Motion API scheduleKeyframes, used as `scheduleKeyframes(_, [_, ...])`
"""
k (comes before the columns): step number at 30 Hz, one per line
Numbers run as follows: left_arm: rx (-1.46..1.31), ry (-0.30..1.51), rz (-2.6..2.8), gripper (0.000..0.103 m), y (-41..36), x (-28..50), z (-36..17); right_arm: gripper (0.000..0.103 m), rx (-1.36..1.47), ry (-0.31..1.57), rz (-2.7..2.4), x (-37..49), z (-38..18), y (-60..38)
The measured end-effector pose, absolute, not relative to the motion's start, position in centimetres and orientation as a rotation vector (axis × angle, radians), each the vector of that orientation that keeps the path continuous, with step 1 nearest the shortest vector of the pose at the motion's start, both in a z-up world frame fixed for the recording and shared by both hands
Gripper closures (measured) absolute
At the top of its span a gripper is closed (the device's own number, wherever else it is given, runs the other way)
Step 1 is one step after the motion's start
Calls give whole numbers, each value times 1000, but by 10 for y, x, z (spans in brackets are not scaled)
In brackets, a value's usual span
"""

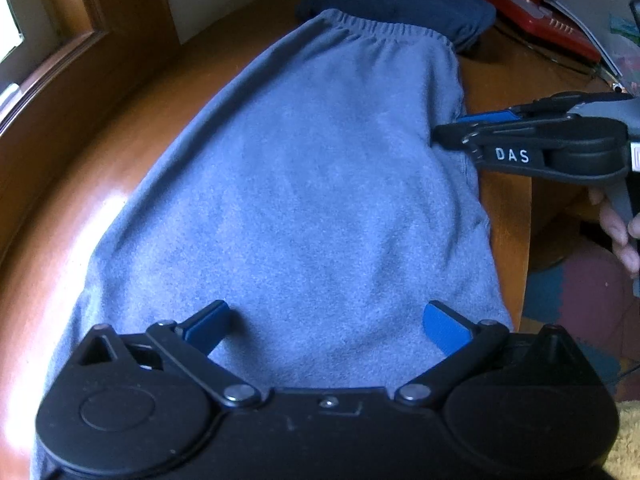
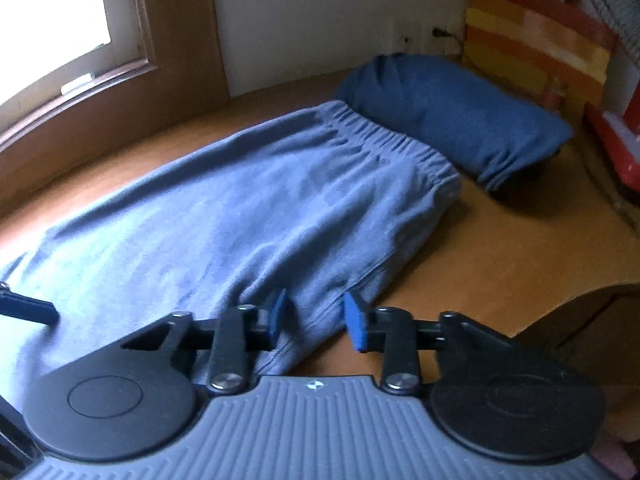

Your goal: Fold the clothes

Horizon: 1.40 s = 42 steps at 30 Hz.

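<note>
- The left gripper (image 1: pixel 326 320) hovers with jaws spread wide over the near end of the grey-blue sweatpants (image 1: pixel 320 168), nothing between its fingers; to fold well, it should pinch that end cleanly.
- The sweatpants lie flat on the wooden table (image 1: pixel 92 148), their elastic waistband (image 1: pixel 384 30) touching the dark blue folded garment (image 2: pixel 452 116) beyond.
- The right gripper (image 2: pixel 314 318) sits at the sweatpants' right edge, jaws narrowly parted with fabric between them; I cannot tell if the pads pinch.

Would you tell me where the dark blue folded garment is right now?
In both views the dark blue folded garment lies at the table's far end, just beyond the grey-blue pants' elastic waistband.
</note>
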<state>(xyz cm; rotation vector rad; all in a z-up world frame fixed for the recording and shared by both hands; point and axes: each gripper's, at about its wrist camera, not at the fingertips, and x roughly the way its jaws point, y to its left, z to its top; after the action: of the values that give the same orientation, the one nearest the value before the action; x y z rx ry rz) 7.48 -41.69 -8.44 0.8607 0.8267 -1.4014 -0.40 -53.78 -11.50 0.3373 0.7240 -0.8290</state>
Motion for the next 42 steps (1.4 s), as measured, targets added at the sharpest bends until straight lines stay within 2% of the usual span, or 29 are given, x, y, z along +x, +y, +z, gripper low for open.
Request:
scheduleKeyframes(2, [859, 826, -1401, 0, -418, 75, -84, 100, 318, 723, -872, -6, -113, -533])
scheduleKeyframes(6, [862, 819, -1413, 0, -422, 72, -80, 100, 468, 692, -935, -25, -117, -543])
scheduleKeyframes(10, [866, 816, -1418, 0, -426, 72, -79, 99, 476, 697, -926, -30, -116, -544])
scheduleKeyframes(12, [868, 814, -1418, 0, -426, 72, -79, 91, 493, 670, -936, -34, -109, -547])
scheduleKeyframes(14, [870, 812, -1417, 0, -426, 73, -80, 88, 496, 601, -971, -39, -97, -549])
scheduleKeyframes(17, [872, 812, -1418, 0, -425, 76, -80, 71, 479, 541, -999, -34, -84, -561])
scheduleKeyframes(19, [872, 811, -1417, 0, -425, 76, -78, 71, 447, 532, -990, -24, -86, -570])
scheduleKeyframes(20, [871, 811, -1417, 0, -425, 77, -78, 75, 416, 536, -983, -19, -88, -574])
scheduleKeyframes(21, [870, 810, -1416, 0, -424, 76, -79, 89, 372, 585, -988, -13, -95, -579])
scheduleKeyframes(22, [869, 810, -1416, 0, -423, 76, -79, 97, 326, 638, -994, -6, -103, -584])
scheduleKeyframes(24, [868, 808, -1419, 0, -422, 77, -80, 102, 258, 743, -1068, -4, -124, -597])
scheduleKeyframes(26, [867, 808, -1421, 0, -422, 77, -81, 101, 223, 774, -1196, -16, -131, -611])
scheduleKeyframes(29, [873, 804, -1433, 0, -423, 74, -83, 99, 391, 600, -1138, -42, -104, -617])
scheduleKeyframes(32, [873, 806, -1431, 0, -425, 70, -84, 93, 368, 500, -980, -36, -85, -605])
scheduleKeyframes(37, [853, 801, -1426, 0, -430, 66, -86, 92, 391, 560, -805, -3, -108, -626])
scheduleKeyframes(39, [831, 787, -1428, 0, -434, 65, -87, 98, 385, 605, -817, 2, -126, -642])
scheduleKeyframes(42, [806, 797, -1388, 0, -441, 62, -87, 100, 347, 611, -826, 6, -128, -657])
